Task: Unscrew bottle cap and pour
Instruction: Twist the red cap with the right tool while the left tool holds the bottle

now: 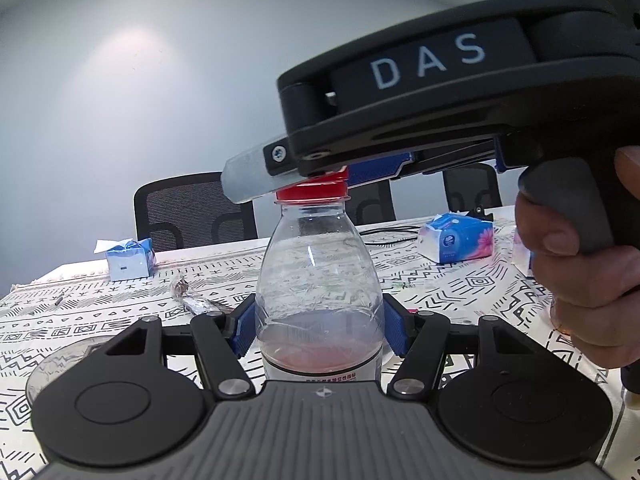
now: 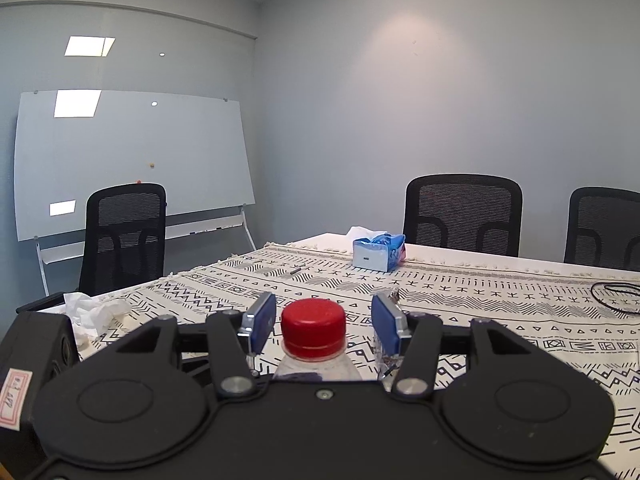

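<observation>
Bottle [image 1: 318, 276] with pink liquid, pinched by left gripper [image 1: 320, 332]; right gripper [image 2: 322, 326] spread around cap [image 2: 313, 326]

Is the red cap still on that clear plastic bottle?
Yes: the red cap sits on the clear plastic bottle's neck, between open blue pads.

- The counter [image 2: 344, 240] is pale and almost wholly covered by a white cloth [image 2: 480, 292] with black geometric patterns.
- A blue tissue box [image 2: 378, 255] sits near the far edge.
- Crumpled white tissues [image 2: 90, 312] lie at the left end.
- A black cable loop [image 2: 618, 298] rests at the right.
- A second, flowered tissue pack [image 1: 456, 238] lies on the cloth.
- A clear bottle [image 1: 318, 280] stands upright on it.
- A crinkled wrapper [image 1: 192, 298] lies beside it.
</observation>
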Demonstrator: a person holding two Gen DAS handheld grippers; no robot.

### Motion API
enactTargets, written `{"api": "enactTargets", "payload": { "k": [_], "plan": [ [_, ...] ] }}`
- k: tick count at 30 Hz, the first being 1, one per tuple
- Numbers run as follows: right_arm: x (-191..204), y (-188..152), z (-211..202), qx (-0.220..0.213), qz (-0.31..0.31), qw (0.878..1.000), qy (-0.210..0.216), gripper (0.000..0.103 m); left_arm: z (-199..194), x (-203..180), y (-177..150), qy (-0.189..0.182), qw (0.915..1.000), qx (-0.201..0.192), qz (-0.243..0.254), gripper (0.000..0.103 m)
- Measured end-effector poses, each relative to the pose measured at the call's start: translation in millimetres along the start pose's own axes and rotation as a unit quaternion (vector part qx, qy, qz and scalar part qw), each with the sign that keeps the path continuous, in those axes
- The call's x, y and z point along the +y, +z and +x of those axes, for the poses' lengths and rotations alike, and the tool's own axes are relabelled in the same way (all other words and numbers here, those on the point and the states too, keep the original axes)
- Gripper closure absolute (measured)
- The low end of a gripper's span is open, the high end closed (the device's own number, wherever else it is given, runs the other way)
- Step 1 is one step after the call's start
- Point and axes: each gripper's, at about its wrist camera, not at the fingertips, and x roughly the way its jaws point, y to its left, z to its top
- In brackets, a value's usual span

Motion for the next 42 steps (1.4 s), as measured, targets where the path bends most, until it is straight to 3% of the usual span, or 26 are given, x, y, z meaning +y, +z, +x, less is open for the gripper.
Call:
{"api": "enactTargets", "payload": {
  "k": [8, 14, 18, 22, 27, 30, 33, 36, 39, 42],
  "plan": [
    [9, 10, 0, 0.01, -0.02, 1.0, 0.008, 0.047, -2, -1, 2, 0.006, 1.0, 0.002, -0.003, 0.044],
    [21, 18, 13, 0.02, -0.03, 0.999, -0.02, 0.048, -1, -1, 3, 0.008, 1.0, 0.002, 0.003, 0.044],
    [29, 20, 22, 0.029, -0.033, 0.998, -0.037, 0.053, -2, -3, 3, 0.01, 0.9999, 0.002, 0.006, 0.044],
    [30, 17, 28, 0.038, -0.022, 0.998, -0.054, 0.069, -3, -4, 3, 0.013, 0.9999, 0.002, 0.006, 0.044],
    [28, 9, 26, 0.018, -0.015, 0.998, -0.06, 0.07, -5, -5, 3, 0.01, 0.9999, 0.002, 0.005, 0.044],
    [20, 6, 26, 0.009, -0.021, 0.999, -0.038, 0.07, -7, -4, 3, 0.008, 1.0, 0.002, 0.001, 0.044],
    [5, 6, 25, 0.004, -0.034, 0.999, 0.018, 0.07, -8, -3, 3, 0.003, 1.0, 0.004, -0.003, 0.044],
    [-8, 12, 25, 0.024, -0.012, 0.998, 0.049, 0.069, -10, -5, 3, -0.001, 1.0, 0.003, -0.001, 0.045],
    [-3, 17, 24, 0.035, 0.019, 0.999, 0.022, 0.068, -11, -7, 3, 0.007, 1.0, 0.004, -0.002, 0.044],
    [11, 16, 23, 0.032, 0.006, 0.999, -0.024, 0.067, -12, -7, 3, 0.009, 0.9999, 0.005, -0.007, 0.044]
  ]
}}
